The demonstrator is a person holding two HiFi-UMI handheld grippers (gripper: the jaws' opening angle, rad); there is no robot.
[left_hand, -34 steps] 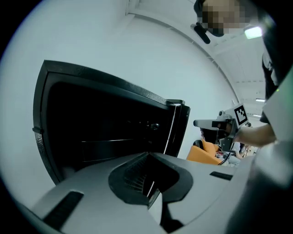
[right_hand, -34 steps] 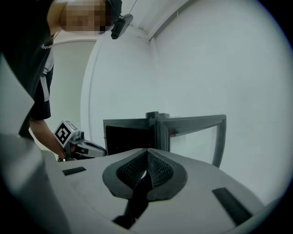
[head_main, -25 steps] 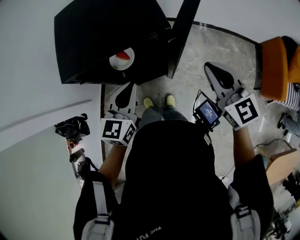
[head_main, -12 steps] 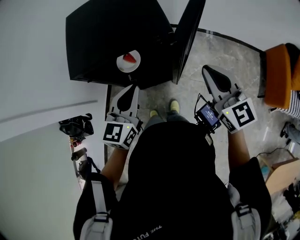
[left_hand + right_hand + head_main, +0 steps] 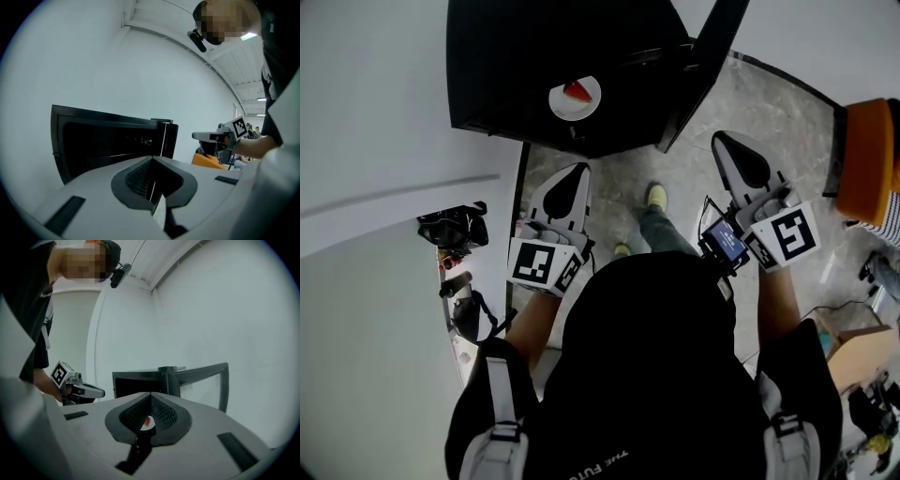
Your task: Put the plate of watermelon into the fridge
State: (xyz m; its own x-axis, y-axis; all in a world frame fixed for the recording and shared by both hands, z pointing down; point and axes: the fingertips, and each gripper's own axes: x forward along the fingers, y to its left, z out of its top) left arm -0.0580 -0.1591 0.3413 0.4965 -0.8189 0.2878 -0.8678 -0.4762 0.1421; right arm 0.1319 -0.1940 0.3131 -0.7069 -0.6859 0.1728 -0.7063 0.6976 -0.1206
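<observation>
A white plate with a red watermelon wedge [image 5: 575,97] lies in the open front of the black fridge [image 5: 534,56]; the right gripper view shows that plate [image 5: 147,423] through the hollow between its jaws. The fridge door [image 5: 708,61] stands open to the right. My left gripper [image 5: 567,183] is shut and empty, short of the fridge's lower edge; in the left gripper view my left gripper [image 5: 152,157] points at the dark opening [image 5: 108,145]. My right gripper [image 5: 741,159] is shut and empty, beside the door.
An orange chair [image 5: 867,159] stands at the right edge. A white counter on the left carries a black bundle [image 5: 450,230] and small items. The person's feet [image 5: 656,195] stand on the grey marble floor [image 5: 694,178] in front of the fridge.
The fridge and plate have slid right and up in the head view, and the door now leans further right. Both grippers stay shut and empty. One foot has stepped back.
</observation>
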